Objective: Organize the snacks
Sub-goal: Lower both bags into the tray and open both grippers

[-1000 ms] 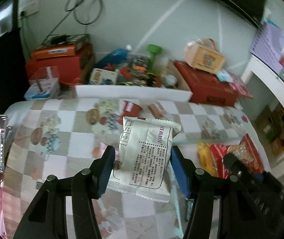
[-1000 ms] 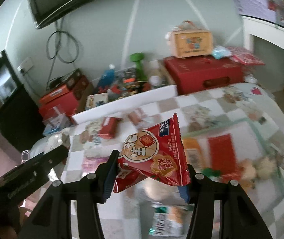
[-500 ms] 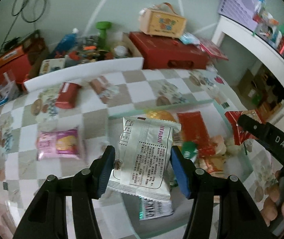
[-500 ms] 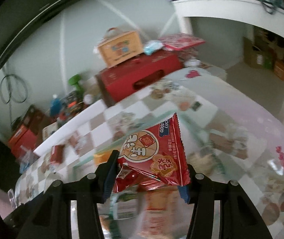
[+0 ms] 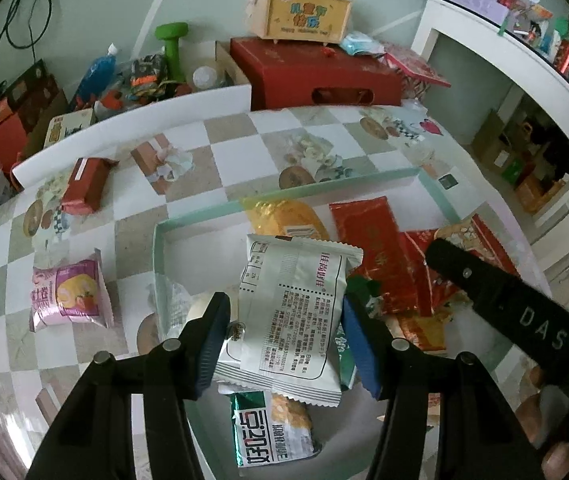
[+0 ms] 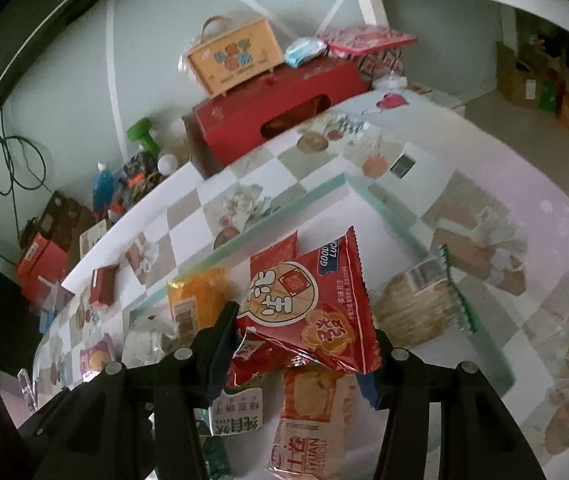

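My left gripper (image 5: 284, 340) is clamped on a white crinkly packet (image 5: 292, 312), printed back facing me, long axis running up and away from the fingers, hanging over the near-left part of the pale green tray (image 5: 220, 210). My right gripper (image 6: 300, 354) is pinching a glossy red peanut bag (image 6: 308, 304), triangular-looking, top corner tilted away to the right, above the tray's (image 6: 396, 216) middle. A pink pouch (image 5: 69, 295) lies flat on the checkered tablecloth (image 5: 220, 156) just past the tray's left edge.

Checkered table (image 5: 228, 152) — tray (image 5: 158, 248), pink snack (image 5: 70, 296)
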Tool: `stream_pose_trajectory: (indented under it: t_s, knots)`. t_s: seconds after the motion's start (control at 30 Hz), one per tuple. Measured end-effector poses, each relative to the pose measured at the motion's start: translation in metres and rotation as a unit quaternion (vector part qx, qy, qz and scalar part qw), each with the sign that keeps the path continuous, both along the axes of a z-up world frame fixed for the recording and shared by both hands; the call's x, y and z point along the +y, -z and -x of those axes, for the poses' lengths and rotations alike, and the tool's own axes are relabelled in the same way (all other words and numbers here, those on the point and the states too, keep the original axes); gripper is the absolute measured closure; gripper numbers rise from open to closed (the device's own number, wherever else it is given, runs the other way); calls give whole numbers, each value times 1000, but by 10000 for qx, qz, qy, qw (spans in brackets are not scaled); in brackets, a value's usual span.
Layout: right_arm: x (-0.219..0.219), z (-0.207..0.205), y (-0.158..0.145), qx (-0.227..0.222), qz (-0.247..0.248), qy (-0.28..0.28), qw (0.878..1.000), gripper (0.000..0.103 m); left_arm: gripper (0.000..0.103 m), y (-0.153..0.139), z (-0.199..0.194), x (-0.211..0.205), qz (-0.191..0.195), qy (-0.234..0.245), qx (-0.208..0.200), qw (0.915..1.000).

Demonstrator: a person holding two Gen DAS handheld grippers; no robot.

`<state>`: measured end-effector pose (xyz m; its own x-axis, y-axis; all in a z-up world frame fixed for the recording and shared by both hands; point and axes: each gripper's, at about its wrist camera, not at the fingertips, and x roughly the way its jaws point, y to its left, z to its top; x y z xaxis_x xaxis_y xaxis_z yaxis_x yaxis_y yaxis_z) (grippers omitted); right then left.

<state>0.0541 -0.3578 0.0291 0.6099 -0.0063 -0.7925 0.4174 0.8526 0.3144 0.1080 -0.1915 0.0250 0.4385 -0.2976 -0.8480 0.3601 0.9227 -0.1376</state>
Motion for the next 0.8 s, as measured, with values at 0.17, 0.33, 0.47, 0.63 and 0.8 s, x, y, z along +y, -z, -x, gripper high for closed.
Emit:
stream_pose_trajectory:
  t_s: [0.17,0.33,0.47,0.63,0.8]
  knots:
    - [1,-2,2,55,1,-53,10000,46,43,0,0,2,46,-43,32,10000]
    - [1,-2,1,96,31,-54,9999,40,35,-7,1,8,123,-102,2,9999]
    - [1,-2,-1,126,90,-37,9999,36,34,-12,2,15,153,-190,-27,9997]
    - [3,-2,-1,189,183,-41,9996,24,31,-18,1,33,205,-437,-73,9988]
    - [8,-4,-2,214,285,-120,9993,24,31,-18,-4,59,217,-860,-112,9960]
